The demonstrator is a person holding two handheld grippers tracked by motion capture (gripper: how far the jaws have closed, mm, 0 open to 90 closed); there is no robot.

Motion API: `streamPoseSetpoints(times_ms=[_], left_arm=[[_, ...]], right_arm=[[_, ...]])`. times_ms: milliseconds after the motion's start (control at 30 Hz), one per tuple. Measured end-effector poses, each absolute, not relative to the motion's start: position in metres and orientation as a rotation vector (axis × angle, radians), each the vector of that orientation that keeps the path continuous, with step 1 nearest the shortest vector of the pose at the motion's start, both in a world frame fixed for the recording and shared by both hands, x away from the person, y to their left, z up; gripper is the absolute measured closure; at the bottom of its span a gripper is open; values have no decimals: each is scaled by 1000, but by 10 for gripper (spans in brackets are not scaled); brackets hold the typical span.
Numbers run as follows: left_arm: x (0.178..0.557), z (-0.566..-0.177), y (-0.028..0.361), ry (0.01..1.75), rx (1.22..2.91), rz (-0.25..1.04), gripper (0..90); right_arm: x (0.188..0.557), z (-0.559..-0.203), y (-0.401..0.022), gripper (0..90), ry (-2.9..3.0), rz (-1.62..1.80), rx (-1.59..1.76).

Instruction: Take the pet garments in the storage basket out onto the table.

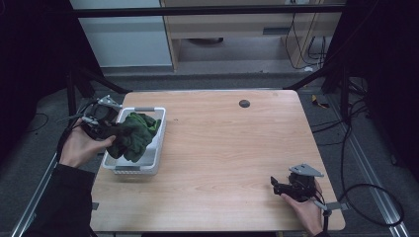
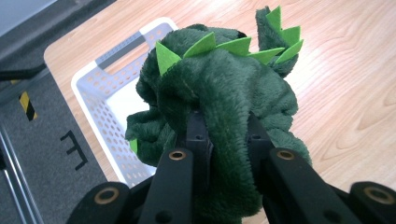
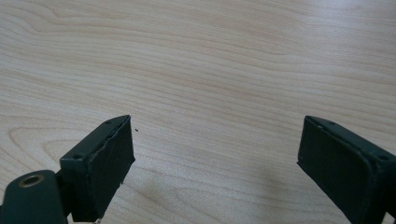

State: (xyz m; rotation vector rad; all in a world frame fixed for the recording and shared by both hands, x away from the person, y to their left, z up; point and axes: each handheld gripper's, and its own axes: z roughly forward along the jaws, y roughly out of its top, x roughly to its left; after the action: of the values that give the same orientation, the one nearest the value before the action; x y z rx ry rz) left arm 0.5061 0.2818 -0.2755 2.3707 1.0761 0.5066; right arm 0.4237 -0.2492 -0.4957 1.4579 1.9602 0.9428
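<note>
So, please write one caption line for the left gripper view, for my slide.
Left gripper shut on a dark green plush toy with light green spikes, above a white perforated basket.

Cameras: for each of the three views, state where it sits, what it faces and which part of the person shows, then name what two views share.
High view: above the person's side, facing forward and down on the table; forearms, left gripper, right gripper.
Left gripper view: on that gripper, looking along jaws shut on the plush toy above the basket.
Right gripper view: on that gripper, open jaws over bare table.
Shared: high and left gripper views both show toy and basket.
</note>
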Motion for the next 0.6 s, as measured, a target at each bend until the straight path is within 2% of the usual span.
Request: streamPoseSetpoints(times_ms=[600], left_arm=[[484, -260, 220, 830, 2449, 475, 772]], right_arm=[[423, -495, -249, 105, 1960, 949, 1460]])
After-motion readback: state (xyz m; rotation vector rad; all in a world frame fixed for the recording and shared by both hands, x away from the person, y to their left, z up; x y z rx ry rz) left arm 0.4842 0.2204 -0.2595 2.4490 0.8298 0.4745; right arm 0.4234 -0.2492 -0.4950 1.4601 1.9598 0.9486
